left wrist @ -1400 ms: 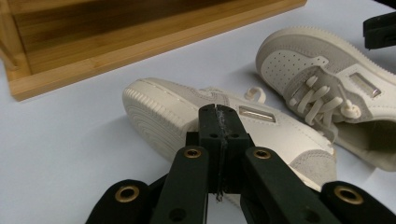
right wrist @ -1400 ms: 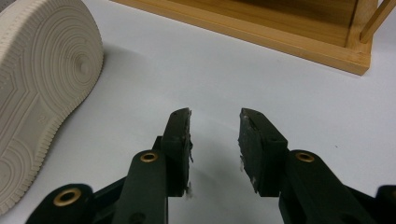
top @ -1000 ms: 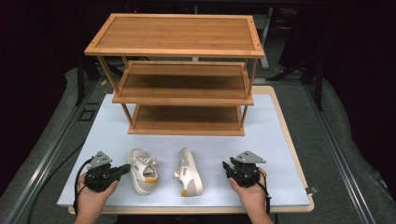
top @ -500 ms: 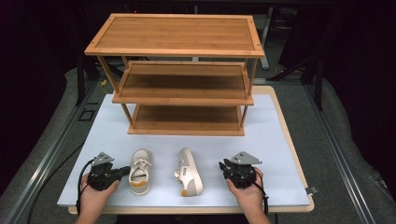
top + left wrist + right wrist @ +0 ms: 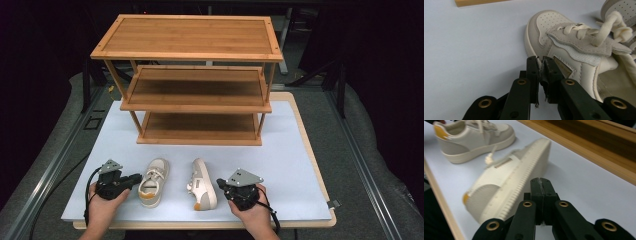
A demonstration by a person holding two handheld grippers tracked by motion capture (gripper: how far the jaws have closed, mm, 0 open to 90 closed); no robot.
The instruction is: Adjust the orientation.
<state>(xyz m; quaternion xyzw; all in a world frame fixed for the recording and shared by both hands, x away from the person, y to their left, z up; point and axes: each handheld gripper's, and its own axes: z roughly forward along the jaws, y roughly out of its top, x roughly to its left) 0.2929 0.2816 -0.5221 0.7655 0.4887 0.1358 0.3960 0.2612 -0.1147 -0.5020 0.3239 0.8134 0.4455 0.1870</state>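
**Shoes at the table's front edge, a gripper beside each**

Shelf rack (image 5: 192, 80) stands at the table's (image 5: 300, 165) back edge. Near the front edge, the upright shoe (image 5: 153, 181) sits left of the shoe on its side (image 5: 202, 184). The left gripper (image 5: 134, 179) lies level, pointing at the upright shoe; its jaws have just parted to a slit, gripping nothing. The right gripper (image 5: 221, 185) points at the tipped shoe's sole, jaws just closed, empty.

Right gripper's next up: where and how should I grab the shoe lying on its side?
Grip the heel collar of the tipped shoe, coming from above at its heel end. It lies with its sole facing the right gripper, so the sole wall looks too broad; the collar rim probably offers a thin edge.
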